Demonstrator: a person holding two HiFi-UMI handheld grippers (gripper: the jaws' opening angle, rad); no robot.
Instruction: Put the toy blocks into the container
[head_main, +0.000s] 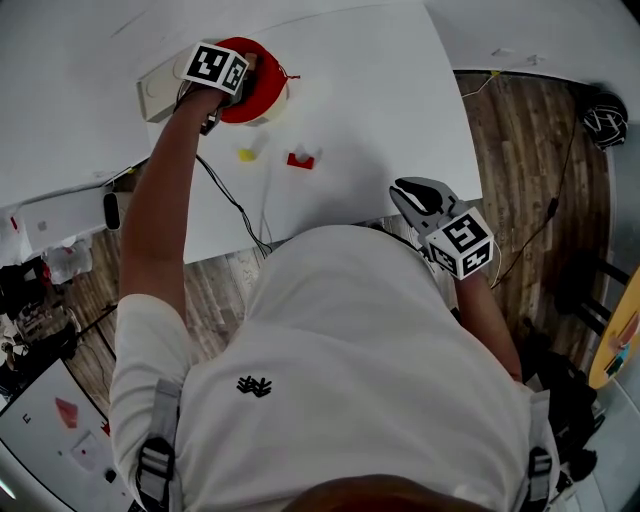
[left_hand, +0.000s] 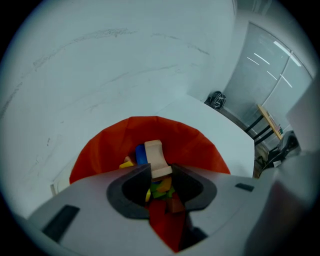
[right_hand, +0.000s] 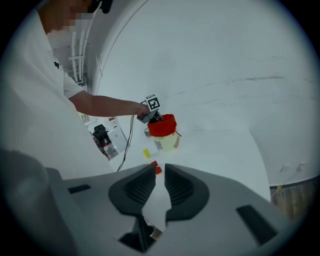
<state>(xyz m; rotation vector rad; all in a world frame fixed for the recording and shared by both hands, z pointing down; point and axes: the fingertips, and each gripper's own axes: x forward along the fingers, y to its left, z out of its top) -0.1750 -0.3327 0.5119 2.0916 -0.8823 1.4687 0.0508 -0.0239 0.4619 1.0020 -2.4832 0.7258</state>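
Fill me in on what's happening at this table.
A person with a gripper in each hand is moving toy blocks into the red container. The left gripper is clamped on a pale wooden block right over the container's mouth, with several coloured blocks already inside. The right gripper is empty, jaws slightly apart, near the table's front edge. A yellow block and a red block remain on the table.
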